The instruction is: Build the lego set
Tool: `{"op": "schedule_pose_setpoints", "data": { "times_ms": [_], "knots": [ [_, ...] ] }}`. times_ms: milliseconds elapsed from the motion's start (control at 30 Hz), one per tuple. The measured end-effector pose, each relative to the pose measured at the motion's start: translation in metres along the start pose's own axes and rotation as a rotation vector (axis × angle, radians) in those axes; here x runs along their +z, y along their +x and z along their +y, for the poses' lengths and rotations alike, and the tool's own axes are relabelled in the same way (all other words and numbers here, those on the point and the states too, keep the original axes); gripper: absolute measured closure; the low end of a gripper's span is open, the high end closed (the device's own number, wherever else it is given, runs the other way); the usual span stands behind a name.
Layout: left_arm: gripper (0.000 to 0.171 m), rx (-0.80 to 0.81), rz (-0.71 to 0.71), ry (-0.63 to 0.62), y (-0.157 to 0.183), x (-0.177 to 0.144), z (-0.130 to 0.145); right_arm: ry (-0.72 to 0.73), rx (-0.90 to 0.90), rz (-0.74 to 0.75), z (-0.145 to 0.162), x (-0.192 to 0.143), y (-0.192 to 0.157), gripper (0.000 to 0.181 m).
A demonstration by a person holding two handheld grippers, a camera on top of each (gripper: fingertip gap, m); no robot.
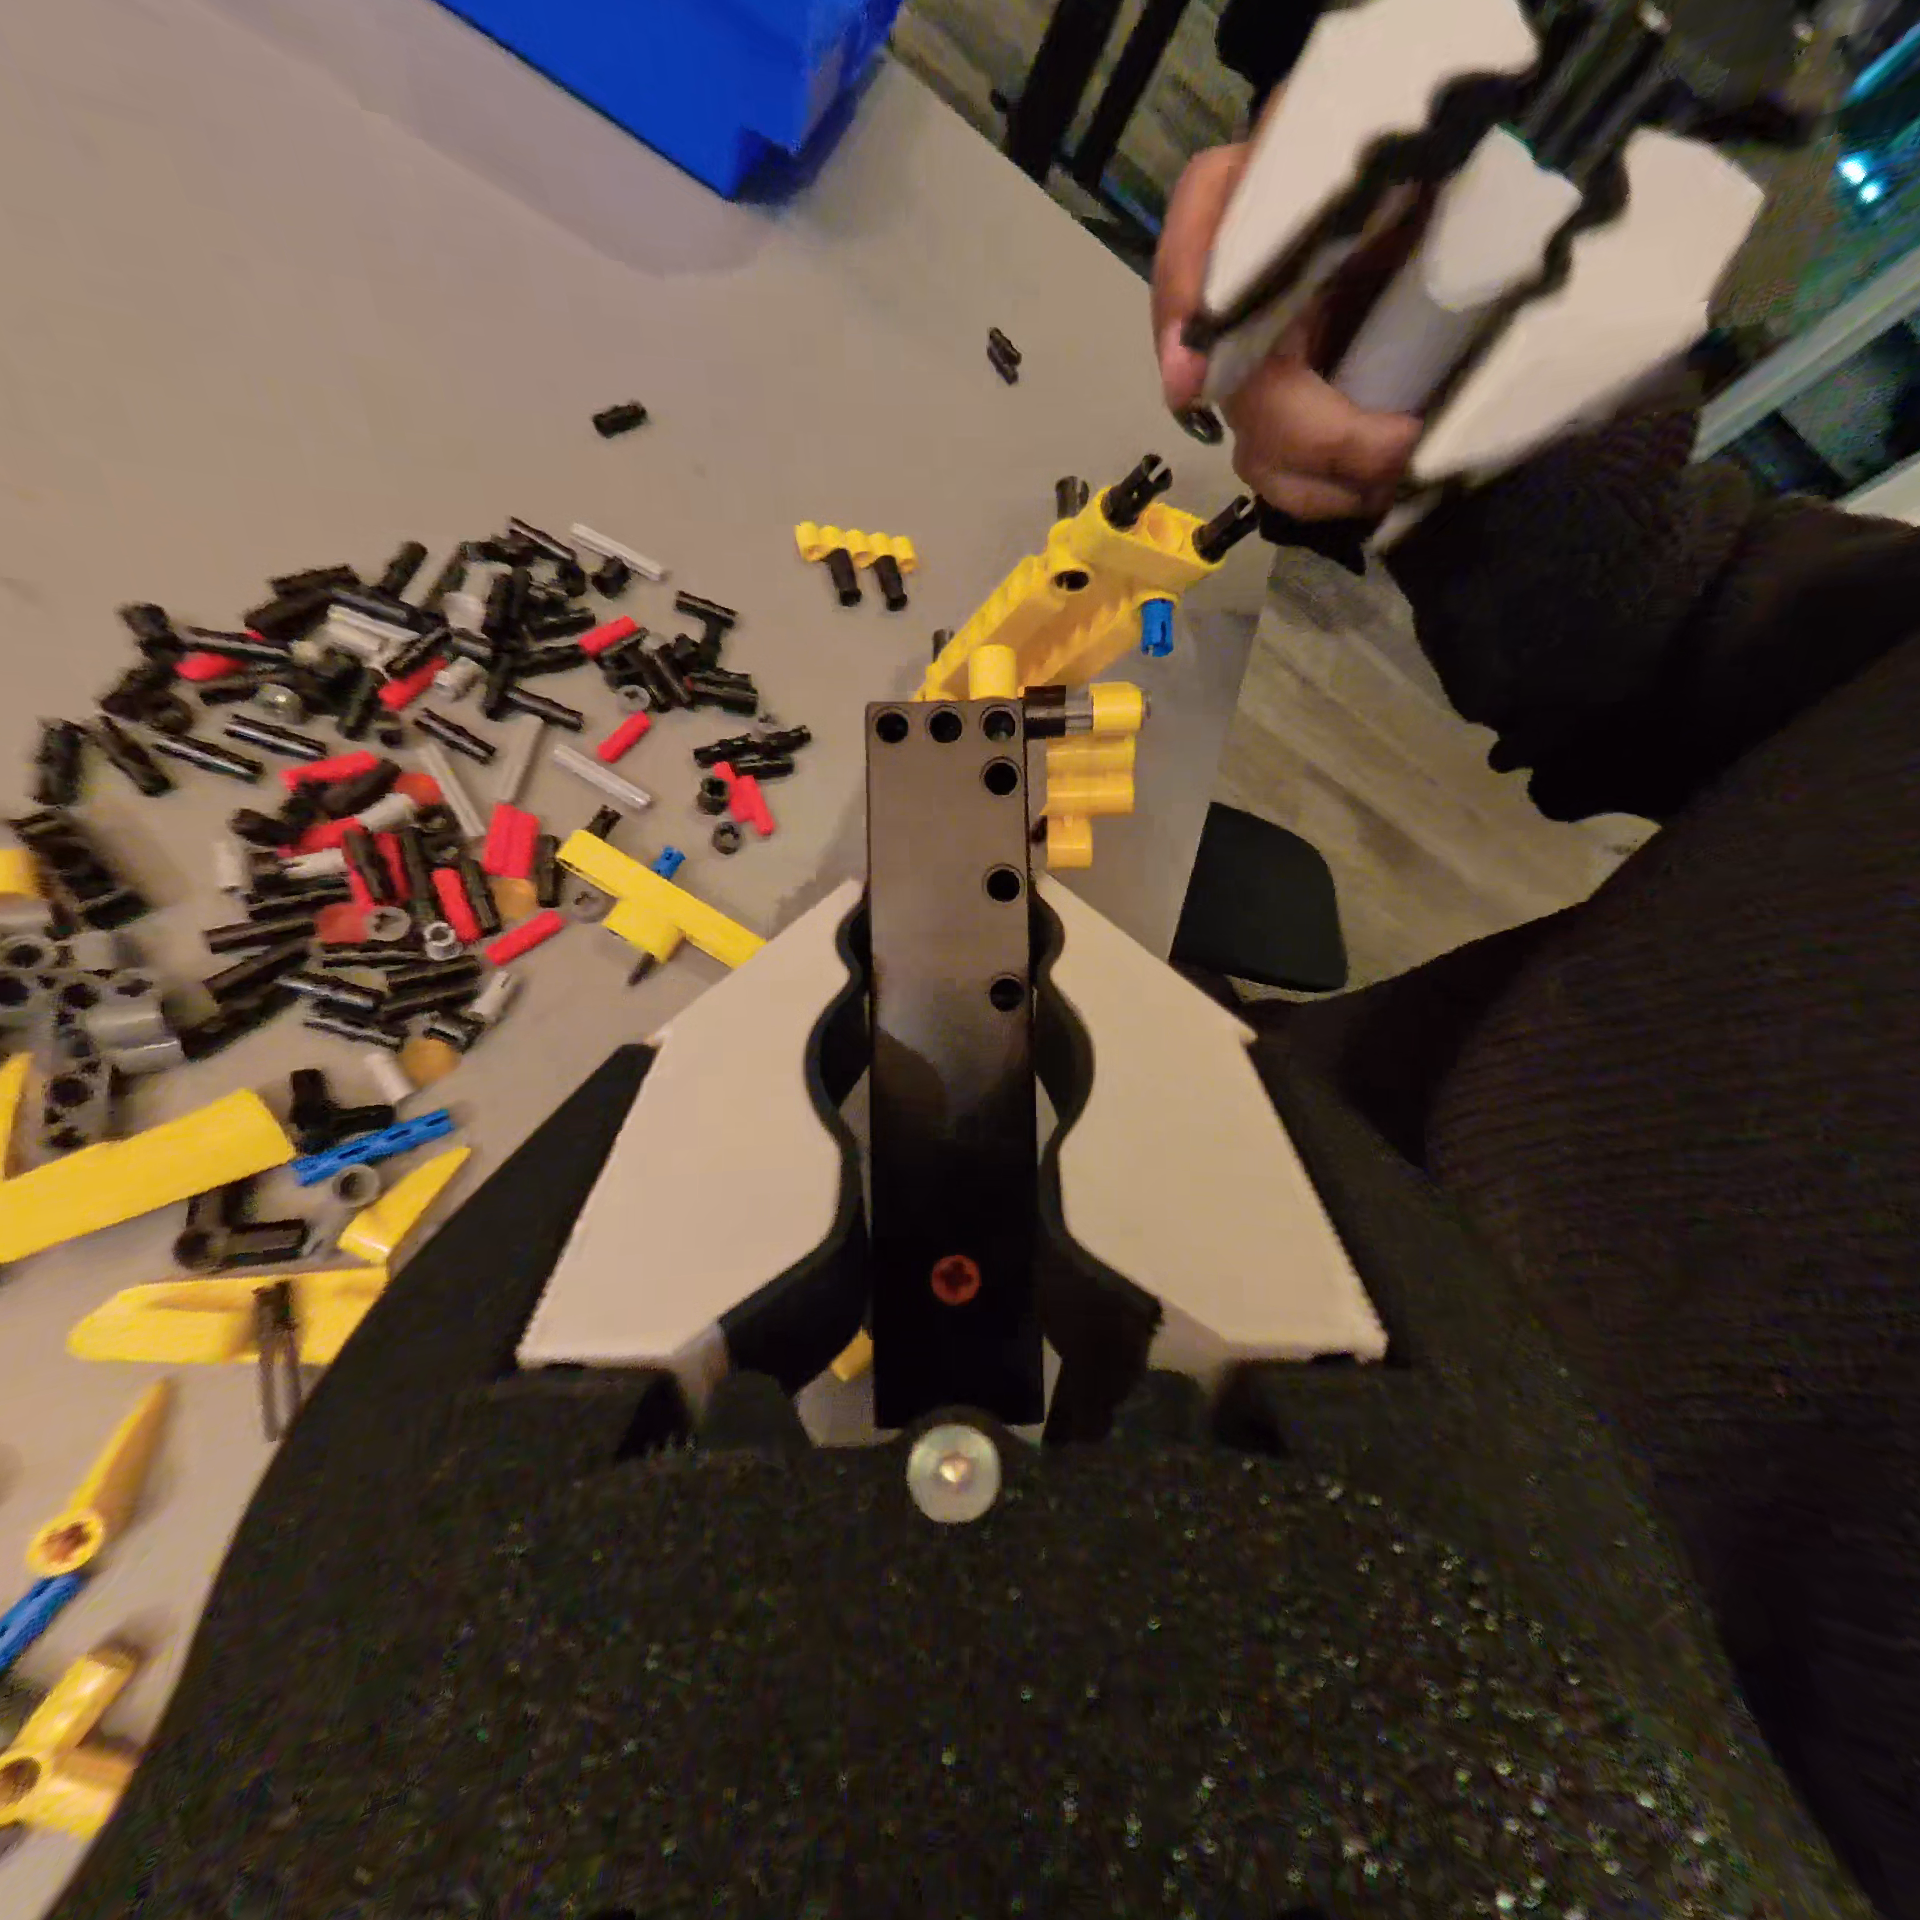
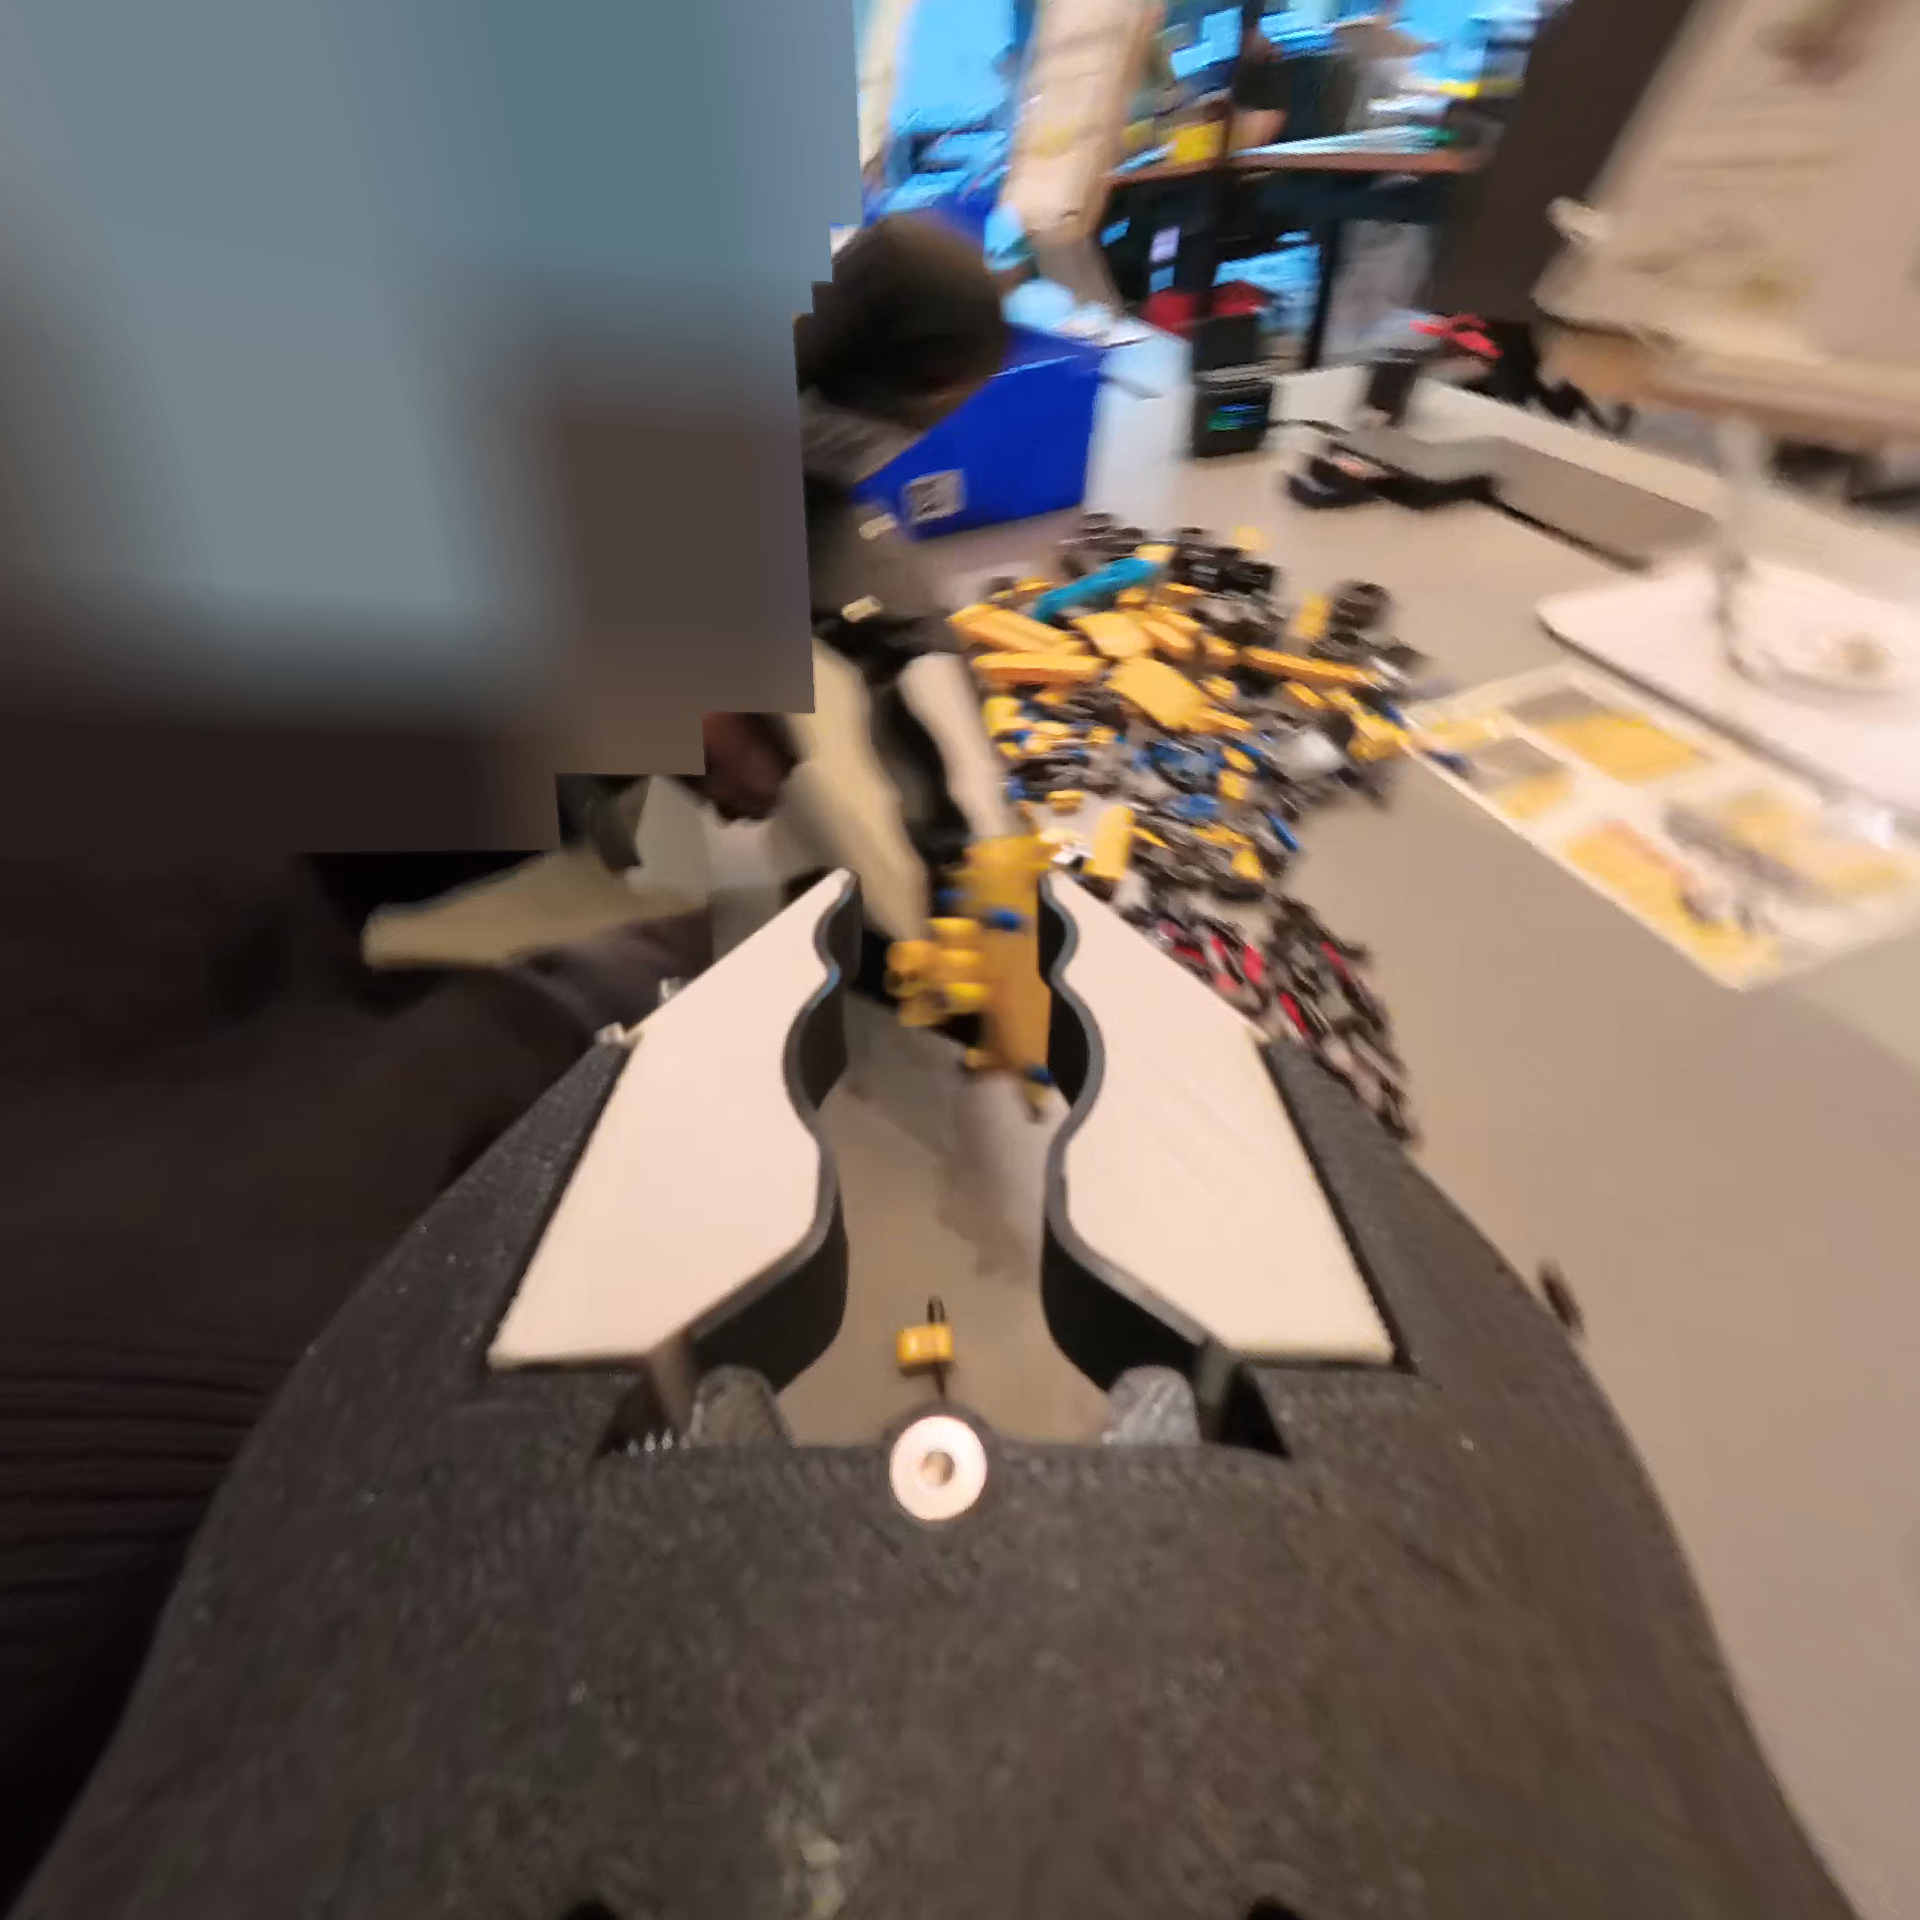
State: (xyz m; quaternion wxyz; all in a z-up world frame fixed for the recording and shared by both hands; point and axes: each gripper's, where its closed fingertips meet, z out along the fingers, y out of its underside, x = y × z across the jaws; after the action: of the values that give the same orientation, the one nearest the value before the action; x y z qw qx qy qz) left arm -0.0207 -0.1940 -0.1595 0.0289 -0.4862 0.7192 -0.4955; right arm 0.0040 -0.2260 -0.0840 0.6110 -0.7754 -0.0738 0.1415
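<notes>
My left gripper (image 1: pixel 948 894) is shut on a long black beam with holes (image 1: pixel 951 1091) and holds it above the grey table's (image 1: pixel 416 312) right edge. A yellow assembly (image 1: pixel 1081 592) with black pins and a blue pin is joined to the beam's far end. My right gripper (image 2: pixel 945 894) is open and empty, with the yellow assembly (image 2: pixel 997 956) just beyond its tips. In the left wrist view the right gripper (image 1: pixel 1299 384) hovers above the assembly's pins, beside a hand (image 1: pixel 1299 447). A small black pin (image 1: pixel 1203 421) shows at that hand's fingertip.
A heap of black, red and grey pins (image 1: pixel 416 779) and yellow panels (image 1: pixel 135 1174) lie left of the beam. A blue bin (image 1: pixel 675 73) stands at the back. A big pile of yellow and black parts (image 2: pixel 1174 707) and a printed sheet (image 2: pixel 1662 790) lie ahead. The left gripper's tips are roughly 9 cm from the right gripper's.
</notes>
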Motion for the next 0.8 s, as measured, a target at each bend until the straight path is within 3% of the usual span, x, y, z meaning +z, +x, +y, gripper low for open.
{"op": "schedule_pose_setpoints", "data": {
  "times_ms": [167, 367, 600, 800],
  "knots": [
    [0.146, -0.042, 0.128, -0.073, 0.013, 0.013, -0.002, 0.041, 0.352, -0.117, 0.001, -0.010, 0.030, 0.149],
    [0.146, -0.054, 0.267, -0.219, 0.027, 0.029, 0.003, -0.138, 0.520, -0.354, 0.012, -0.003, 0.034, 0.161],
    [0.146, 0.030, 0.328, -0.292, 0.030, 0.038, 0.010, -0.431, 0.506, -0.522, 0.050, 0.006, 0.012, 0.166],
    [0.146, 0.013, 0.344, -0.288, 0.019, 0.044, 0.009, -0.505, 0.487, -0.610, 0.061, 0.006, 0.007, 0.167]
  ]
}}
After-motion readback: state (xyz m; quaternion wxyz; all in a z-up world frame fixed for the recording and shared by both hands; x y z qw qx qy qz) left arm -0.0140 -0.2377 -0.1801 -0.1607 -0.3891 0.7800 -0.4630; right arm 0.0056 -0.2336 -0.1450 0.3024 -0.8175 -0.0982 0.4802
